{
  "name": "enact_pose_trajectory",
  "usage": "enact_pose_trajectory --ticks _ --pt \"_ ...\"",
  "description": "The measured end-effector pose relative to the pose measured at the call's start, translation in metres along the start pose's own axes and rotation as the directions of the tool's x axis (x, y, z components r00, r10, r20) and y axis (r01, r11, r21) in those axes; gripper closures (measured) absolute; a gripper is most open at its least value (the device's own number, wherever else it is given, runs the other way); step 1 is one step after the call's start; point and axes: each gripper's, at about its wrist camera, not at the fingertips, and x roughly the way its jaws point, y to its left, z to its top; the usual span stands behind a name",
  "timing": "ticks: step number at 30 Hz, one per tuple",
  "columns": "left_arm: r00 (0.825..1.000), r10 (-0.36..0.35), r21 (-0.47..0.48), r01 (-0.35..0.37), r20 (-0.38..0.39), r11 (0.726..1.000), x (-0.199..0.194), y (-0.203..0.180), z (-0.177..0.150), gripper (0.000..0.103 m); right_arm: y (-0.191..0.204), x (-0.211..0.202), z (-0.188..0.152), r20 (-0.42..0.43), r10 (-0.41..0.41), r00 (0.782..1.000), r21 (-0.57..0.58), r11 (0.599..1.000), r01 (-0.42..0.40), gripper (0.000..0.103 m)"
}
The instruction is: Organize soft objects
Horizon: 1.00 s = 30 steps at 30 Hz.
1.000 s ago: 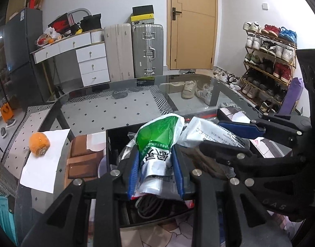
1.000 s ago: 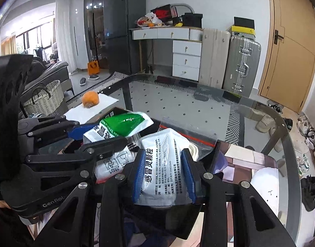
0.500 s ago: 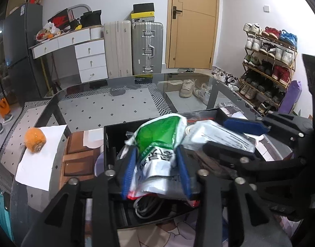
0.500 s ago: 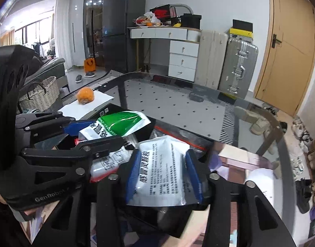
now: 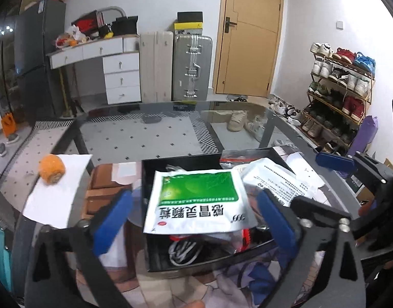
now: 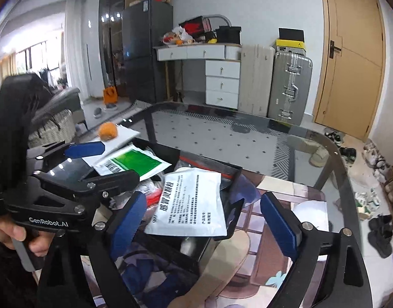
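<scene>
A green-and-white medicine packet lies flat on the contents of a black box on the glass table. My left gripper is open, its blue pads either side of the packet and apart from it. A white packet with black print lies beside it in the same box. My right gripper is open around that packet, not touching it. The green packet and the left gripper also show in the right wrist view. Cables and a red item lie under the packets.
An orange ball sits on a white sheet at the table's left. Brown coasters lie left of the box. A shoe rack stands right; suitcases and a drawer unit behind.
Both grippers have opened and let go of their packets, which now lie flat in the black box. Both grippers have drawn back slightly.
</scene>
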Motion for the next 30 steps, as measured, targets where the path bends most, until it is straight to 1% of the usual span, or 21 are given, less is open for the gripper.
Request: enact_pose_trajectory --ticks 2,5,9,11,16,19,21,22,24,27,28,29,30 --pt "1.000 0.017 0.012 -0.017 0.015 1.000 -0.005 0.000 -0.002 0.000 -0.002 -0.006 -0.004 0.019 0.015 1.000 0.024 1.000 -0.015 0.001" --pt "0.998 0.049 0.011 -0.050 0.045 0.999 -0.014 0.003 -0.005 0.000 0.001 -0.011 -0.007 0.028 0.047 0.999 0.034 0.998 -0.048 0.001" --pt "0.994 0.079 -0.024 -0.077 0.072 0.997 -0.026 0.012 -0.009 0.000 0.010 -0.019 -0.012 0.056 0.029 0.998 0.008 1.000 -0.030 0.000" --pt "0.993 0.082 -0.036 -0.079 0.089 0.996 -0.032 0.014 -0.013 0.000 0.016 -0.023 -0.016 0.079 0.020 0.997 0.002 1.000 -0.021 0.000" --pt "0.979 0.123 -0.040 -0.118 0.164 0.992 -0.048 0.016 -0.023 0.000 0.023 -0.030 -0.031 0.121 0.012 0.993 0.016 1.000 -0.014 0.000" --pt "0.973 0.137 -0.054 -0.129 0.187 0.990 -0.053 0.018 -0.029 0.000 0.026 -0.034 -0.036 0.137 0.014 0.991 0.002 1.000 -0.015 0.000" --pt "0.962 0.164 -0.059 -0.155 0.219 0.986 -0.056 0.018 -0.035 0.000 0.027 -0.037 -0.041 0.137 0.008 0.991 -0.006 1.000 -0.007 0.000" --pt "0.963 0.159 -0.055 -0.150 0.216 0.987 -0.055 0.018 -0.038 0.000 0.027 -0.038 -0.043 0.139 0.006 0.990 -0.005 1.000 -0.005 0.000" --pt "0.972 0.143 -0.049 -0.136 0.184 0.989 -0.050 0.018 -0.041 0.000 0.026 -0.040 -0.048 0.145 0.003 0.989 0.002 1.000 -0.003 0.000" --pt "0.971 0.152 -0.025 -0.150 0.185 0.988 -0.048 0.017 -0.050 0.000 0.024 -0.043 -0.056 0.145 -0.009 0.989 0.000 1.000 0.009 0.000" --pt "0.970 0.161 -0.019 -0.160 0.184 0.987 -0.047 0.014 -0.052 0.000 0.023 -0.045 -0.057 0.153 -0.014 0.988 0.004 1.000 0.014 0.000" --pt "0.971 0.162 -0.018 -0.162 0.177 0.987 -0.045 0.013 -0.055 0.000 0.023 -0.050 -0.058 0.180 -0.015 0.984 0.006 1.000 0.014 0.000" --pt "0.974 0.151 -0.024 -0.150 0.166 0.988 -0.044 0.014 -0.057 0.000 0.023 -0.052 -0.058 0.191 -0.011 0.982 0.004 1.000 0.010 0.000"
